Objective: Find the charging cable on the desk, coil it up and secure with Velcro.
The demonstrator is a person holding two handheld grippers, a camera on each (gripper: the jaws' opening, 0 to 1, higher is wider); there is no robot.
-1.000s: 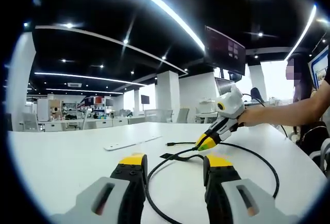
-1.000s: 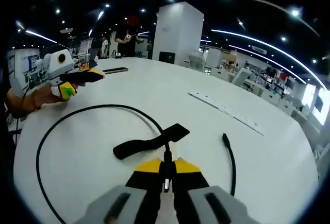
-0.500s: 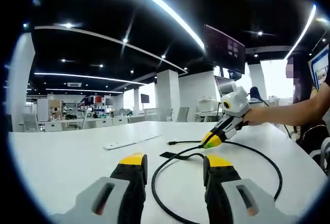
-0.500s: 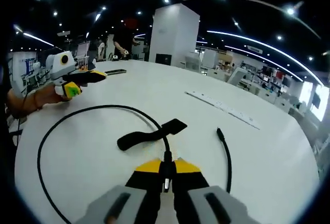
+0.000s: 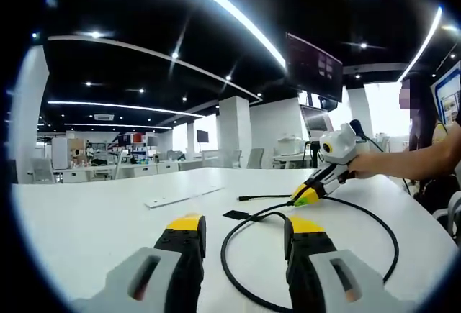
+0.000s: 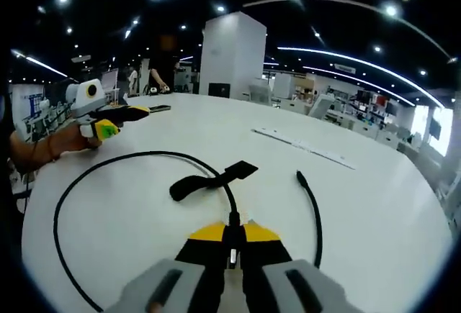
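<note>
Charging cable [image 6: 144, 160] lies in 1 wide loop on the white desk [image 6: 374, 205], well in from every edge, with bare desk all round it. Its free plug end [image 6: 300, 177] points toward the desk's far edge. Velcro strap [image 6: 210, 178] lies flat inside the loop, attached to the cable. A flat white strip [image 6: 302, 147] sits nearer the far edge. My right gripper [image 6: 232, 228] is clamped on the cable. My left gripper [image 5: 243, 227] hovers over the loop, jaws wide apart, holding nothing.
</note>
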